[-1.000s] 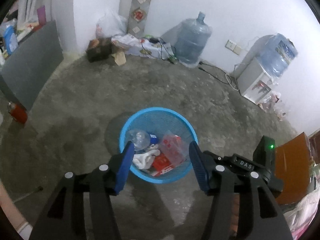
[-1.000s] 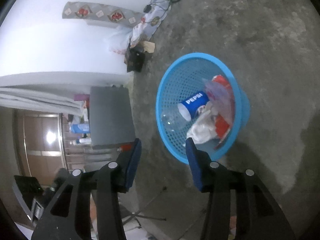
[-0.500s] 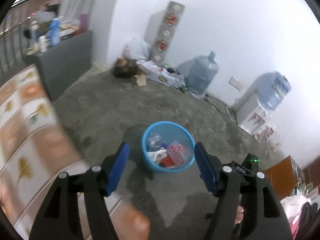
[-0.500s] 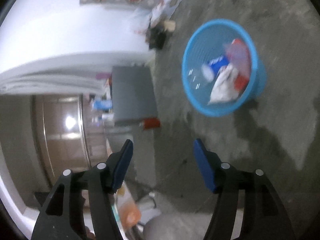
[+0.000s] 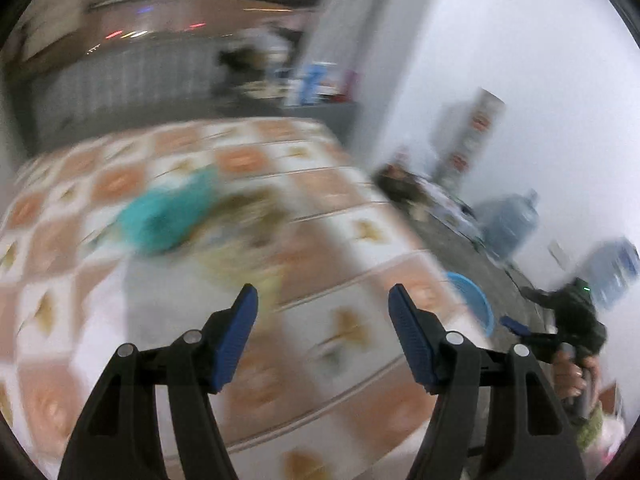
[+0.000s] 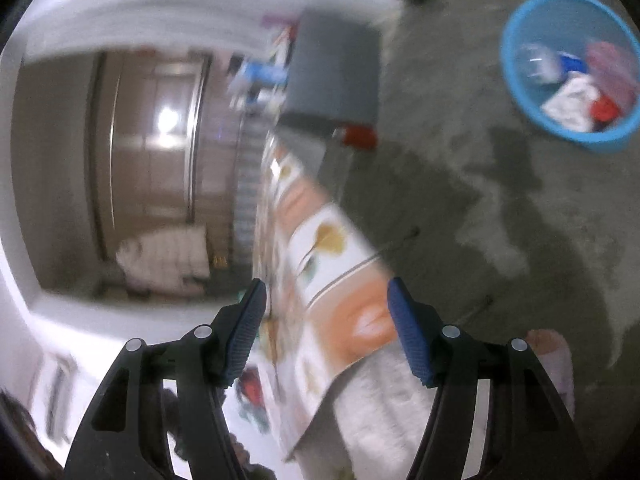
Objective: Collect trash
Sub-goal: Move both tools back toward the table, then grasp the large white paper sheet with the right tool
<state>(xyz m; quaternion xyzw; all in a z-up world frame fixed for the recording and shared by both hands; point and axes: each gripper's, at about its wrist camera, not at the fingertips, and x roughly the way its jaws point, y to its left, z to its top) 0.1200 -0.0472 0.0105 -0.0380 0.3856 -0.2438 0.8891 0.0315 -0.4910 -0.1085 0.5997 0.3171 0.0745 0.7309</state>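
My left gripper (image 5: pixel 323 300) is open and empty above a table with an orange-and-white patterned cloth (image 5: pixel 352 240). On the cloth lie a blurred teal piece of trash (image 5: pixel 168 216) and a yellowish heap (image 5: pixel 244 264) just ahead of the fingers. The blue mesh basket (image 5: pixel 478 304) peeks out past the table's right edge. In the right wrist view the basket (image 6: pixel 580 140) stands on the floor at the top right, holding a bottle, a white wad and red wrappers. My right gripper (image 6: pixel 326 292) is open and empty, over the table's corner (image 6: pixel 332 240).
A hand (image 5: pixel 572 372) holds the other gripper at the right of the left wrist view. A grey cabinet (image 6: pixel 336 72) and a red can (image 6: pixel 360 136) stand beyond the table. Water jugs (image 5: pixel 508 224) line the far wall. Bare concrete floor (image 6: pixel 480 220) lies between table and basket.
Both grippers have swung up and away from the basket toward the table. The left view now looks over the tabletop. The right gripper's jaws have widened.
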